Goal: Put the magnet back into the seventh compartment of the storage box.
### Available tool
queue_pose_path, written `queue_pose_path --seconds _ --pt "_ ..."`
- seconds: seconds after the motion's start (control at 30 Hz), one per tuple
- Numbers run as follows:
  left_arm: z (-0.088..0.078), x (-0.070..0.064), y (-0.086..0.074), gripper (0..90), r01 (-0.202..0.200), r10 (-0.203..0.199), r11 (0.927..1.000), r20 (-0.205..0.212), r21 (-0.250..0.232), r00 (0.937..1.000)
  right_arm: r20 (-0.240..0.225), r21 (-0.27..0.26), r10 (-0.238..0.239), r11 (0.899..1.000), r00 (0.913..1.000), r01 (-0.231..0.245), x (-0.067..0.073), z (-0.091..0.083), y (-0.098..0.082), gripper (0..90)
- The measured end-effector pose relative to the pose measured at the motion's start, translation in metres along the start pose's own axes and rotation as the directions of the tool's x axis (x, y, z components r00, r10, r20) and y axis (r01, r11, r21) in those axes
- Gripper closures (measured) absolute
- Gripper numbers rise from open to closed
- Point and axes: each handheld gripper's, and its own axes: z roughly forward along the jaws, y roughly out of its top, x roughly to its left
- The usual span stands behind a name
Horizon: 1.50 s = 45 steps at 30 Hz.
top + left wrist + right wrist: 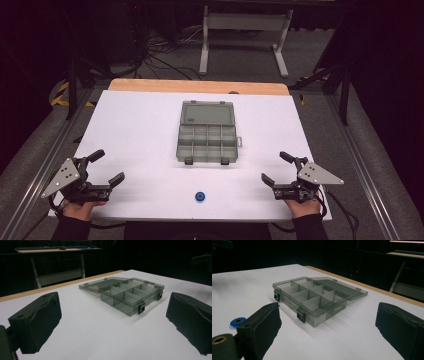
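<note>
A smoky grey plastic organizer box [207, 143] lies mid-table, its lid [208, 113] swung flat open toward the far side; its several compartments look empty. The same box [132, 296] appears ahead of the left jaws, and again as the box [310, 300] ahead of the right jaws. A small blue ring [200, 196] lies near the front edge, also seen as the ring [237, 321] beside the right gripper's left jaw. My left gripper [107, 168] rests open at the front left, nothing between its jaws. My right gripper [276, 167] rests open at the front right, likewise with nothing in it.
The white tabletop [140, 125] has a wooden strip [200, 87] along its far edge. Metal rails [45, 165] run along both sides. A white desk frame [245, 35] and cables stand on the floor beyond.
</note>
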Motion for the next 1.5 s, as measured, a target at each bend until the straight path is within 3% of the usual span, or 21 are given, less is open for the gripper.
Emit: queue_pose_path --seconds 0.47,0.83,1.1,1.37,1.5 --pt "0.0 0.0 0.0 0.4 0.002 -0.002 1.0 0.002 -0.005 1.0 -0.004 0.007 0.009 1.0 1.0 -0.009 0.002 0.0 0.003 6.0" --pt "0.0 0.001 0.0 0.3 0.002 -0.002 1.0 0.004 -0.003 1.0 -0.092 0.005 -0.004 1.0 0.9958 0.004 0.017 0.02 0.02 5.5" --pt "0.0 0.0 0.001 0.3 -0.003 0.003 1.0 0.013 0.0 0.9999 -0.17 0.02 -0.026 0.999 0.9851 0.03 0.035 0.047 0.036 4.2" --pt "-0.001 0.001 0.0 0.3 0.004 -0.004 1.0 0.009 0.0 0.9999 -0.222 0.021 -0.036 0.999 0.9745 0.042 0.045 0.065 0.048 4.2" --pt "0.0 0.001 0.0 0.4 0.008 -0.007 1.0 0.01 -0.001 0.9999 -0.26 0.023 -0.037 0.999 0.965 0.045 0.05 0.076 0.051 4.2"
